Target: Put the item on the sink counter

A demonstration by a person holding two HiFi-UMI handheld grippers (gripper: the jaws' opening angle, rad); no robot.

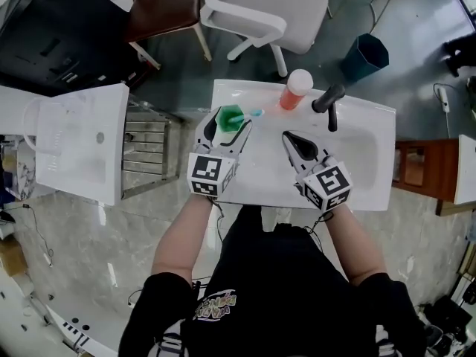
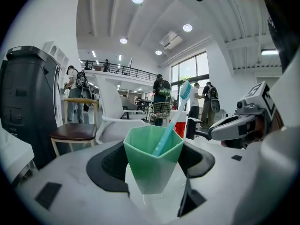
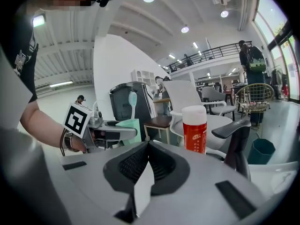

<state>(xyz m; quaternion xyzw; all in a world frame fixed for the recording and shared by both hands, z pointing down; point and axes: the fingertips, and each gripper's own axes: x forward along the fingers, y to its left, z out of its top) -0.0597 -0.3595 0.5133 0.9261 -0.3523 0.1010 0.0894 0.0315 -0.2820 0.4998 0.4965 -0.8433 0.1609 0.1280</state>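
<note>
A green faceted cup (image 1: 229, 114) with a light-blue toothbrush (image 1: 253, 114) standing in it is over the left part of the white sink counter (image 1: 245, 184). My left gripper (image 1: 232, 125) is shut on the cup; in the left gripper view the cup (image 2: 152, 149) fills the gap between the jaws and the toothbrush (image 2: 174, 114) leans right. Whether the cup rests on the counter I cannot tell. My right gripper (image 1: 291, 137) hovers over the basin, shut with nothing in it (image 3: 147, 165). From the right gripper view the cup (image 3: 129, 125) shows at the left.
A red bottle with a white cap (image 1: 296, 88) and a black faucet (image 1: 329, 99) stand at the counter's back edge. A white swivel chair (image 1: 268, 10), a brown chair (image 1: 163, 10) and a teal bin (image 1: 364, 56) are behind. A white unit (image 1: 82, 140) flanks the left.
</note>
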